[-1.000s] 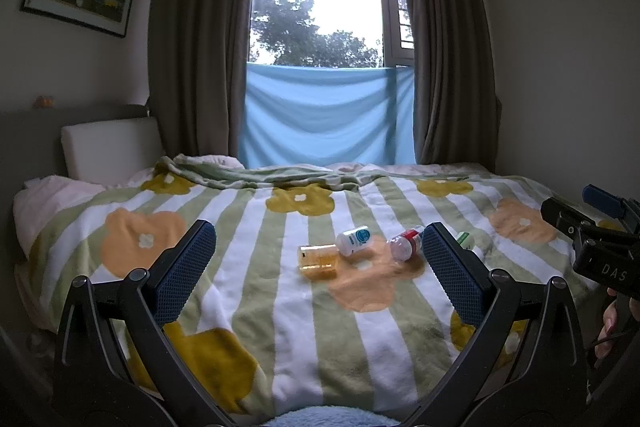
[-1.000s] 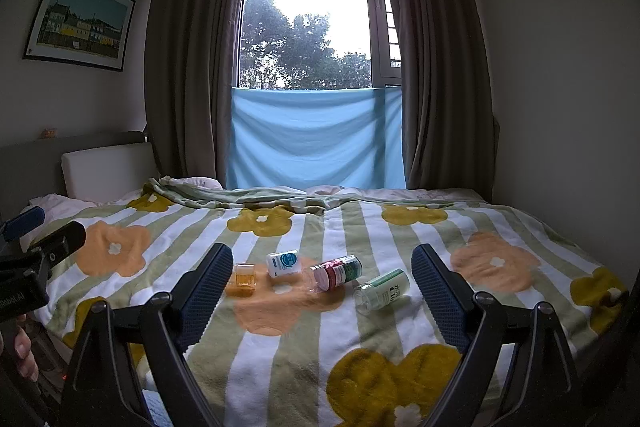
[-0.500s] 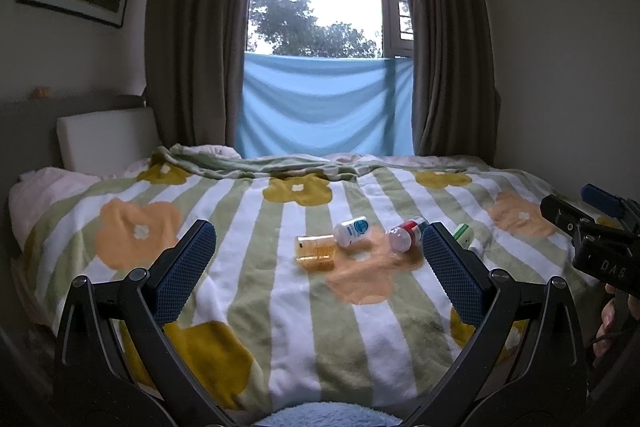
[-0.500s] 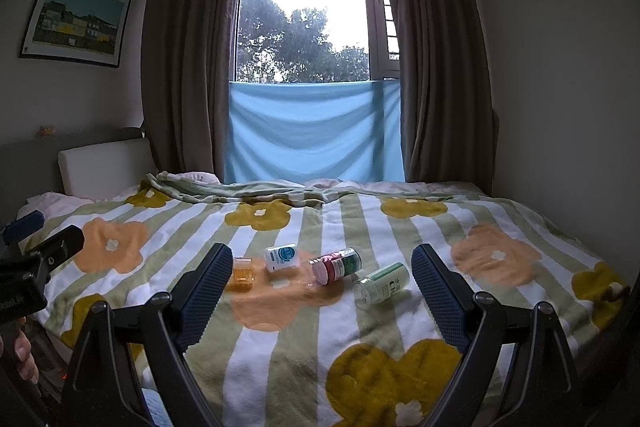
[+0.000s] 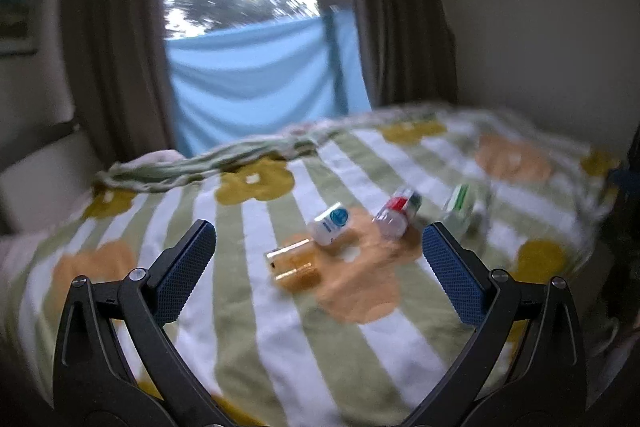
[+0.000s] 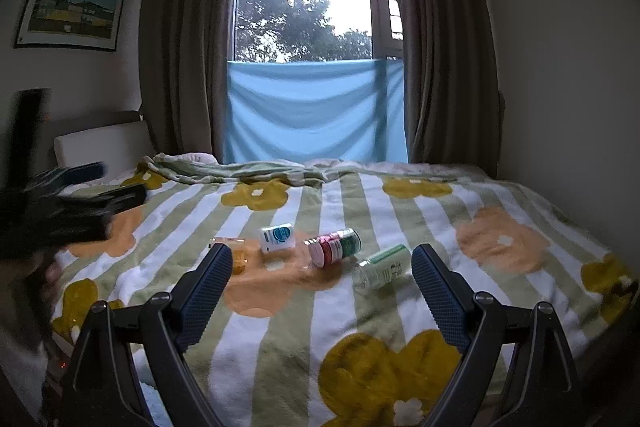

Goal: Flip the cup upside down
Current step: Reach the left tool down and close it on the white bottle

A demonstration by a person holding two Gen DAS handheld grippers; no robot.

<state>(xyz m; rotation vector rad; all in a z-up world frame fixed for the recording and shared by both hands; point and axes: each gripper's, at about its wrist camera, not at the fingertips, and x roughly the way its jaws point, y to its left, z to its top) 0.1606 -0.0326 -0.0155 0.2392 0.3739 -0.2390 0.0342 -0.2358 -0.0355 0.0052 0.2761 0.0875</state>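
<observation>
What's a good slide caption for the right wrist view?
Open right gripper faces an amber cup and three bottles lying on a flowered blanket.

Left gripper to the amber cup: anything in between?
Nothing. In the left wrist view only bare striped blanket lies between the open left gripper and the amber cup, which lies on its side.

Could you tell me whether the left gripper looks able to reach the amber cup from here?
Probably yes: the left gripper is open, and the amber cup lies ahead between its fingers with nothing in front.
</observation>
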